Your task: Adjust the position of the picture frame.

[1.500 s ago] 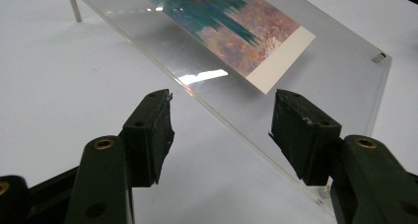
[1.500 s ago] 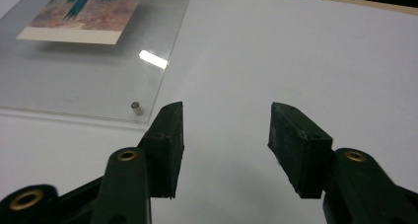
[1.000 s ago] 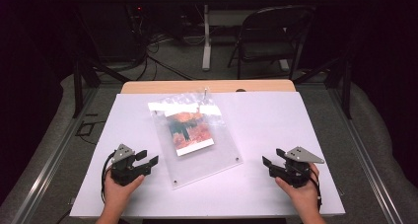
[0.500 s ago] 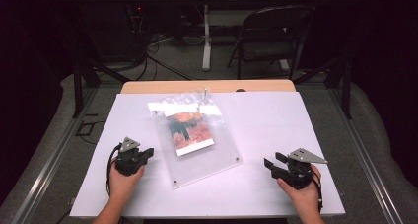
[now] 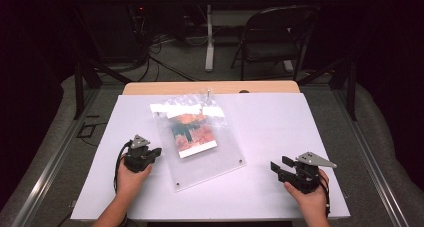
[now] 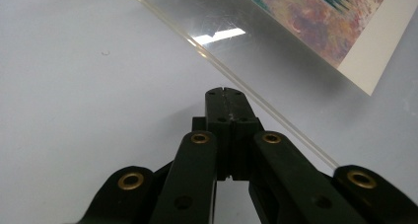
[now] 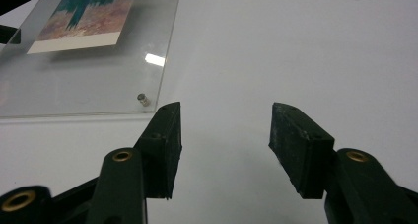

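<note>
Approach stage, I'd say: left gripper (image 6: 224,93) pressed together, empty, tip just beside left edge of acrylic frame (image 5: 210,157) lying flat mid-table. Right gripper (image 7: 224,130) spread, empty, near frame's corner. Next probably nudging or lifting that edge.

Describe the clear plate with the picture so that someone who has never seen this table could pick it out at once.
On the white table, look left of centre, between the left gripper and the crinkled plastic bag at the far edge. There lies a clear acrylic plate, flat and turned at an angle. Unlike the bag, it is rigid, has small metal studs at its corners and carries an orange and teal print with a white border.
</note>
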{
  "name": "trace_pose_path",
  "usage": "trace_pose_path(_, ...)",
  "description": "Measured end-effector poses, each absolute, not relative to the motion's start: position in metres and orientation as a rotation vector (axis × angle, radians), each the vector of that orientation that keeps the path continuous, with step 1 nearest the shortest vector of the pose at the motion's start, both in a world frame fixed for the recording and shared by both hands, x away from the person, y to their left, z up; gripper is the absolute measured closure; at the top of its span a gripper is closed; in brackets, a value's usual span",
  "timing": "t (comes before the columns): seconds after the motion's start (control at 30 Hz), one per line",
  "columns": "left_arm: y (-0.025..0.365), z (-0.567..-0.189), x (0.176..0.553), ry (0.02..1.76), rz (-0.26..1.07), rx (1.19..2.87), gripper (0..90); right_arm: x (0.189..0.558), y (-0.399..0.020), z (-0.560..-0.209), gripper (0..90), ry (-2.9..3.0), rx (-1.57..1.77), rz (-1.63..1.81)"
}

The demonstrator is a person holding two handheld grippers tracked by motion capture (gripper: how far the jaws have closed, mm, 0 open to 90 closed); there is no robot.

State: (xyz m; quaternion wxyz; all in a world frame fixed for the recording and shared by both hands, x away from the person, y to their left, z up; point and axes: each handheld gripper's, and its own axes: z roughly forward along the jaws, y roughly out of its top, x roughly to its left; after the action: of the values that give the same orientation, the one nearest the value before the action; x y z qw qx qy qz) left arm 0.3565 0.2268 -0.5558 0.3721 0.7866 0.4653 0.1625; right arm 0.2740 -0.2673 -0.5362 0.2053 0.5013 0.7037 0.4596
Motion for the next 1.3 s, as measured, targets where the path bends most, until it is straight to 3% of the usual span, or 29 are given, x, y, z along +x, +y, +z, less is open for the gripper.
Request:
trace_pose_path(0.8, 0.225, -0.558, 0.367, 1.197, 0.354, 2.028, 90.0, 0.271, -0.274, -0.538, 45.5, 1.936, 1.454, 1.328)
trace_pose_path(1.3, 0.186, -0.555, 0.356, 1.026, 0.291, 2.113, 90.0, 0.271, -0.276, -0.538, 45.6, 1.925, 1.468, 1.344)
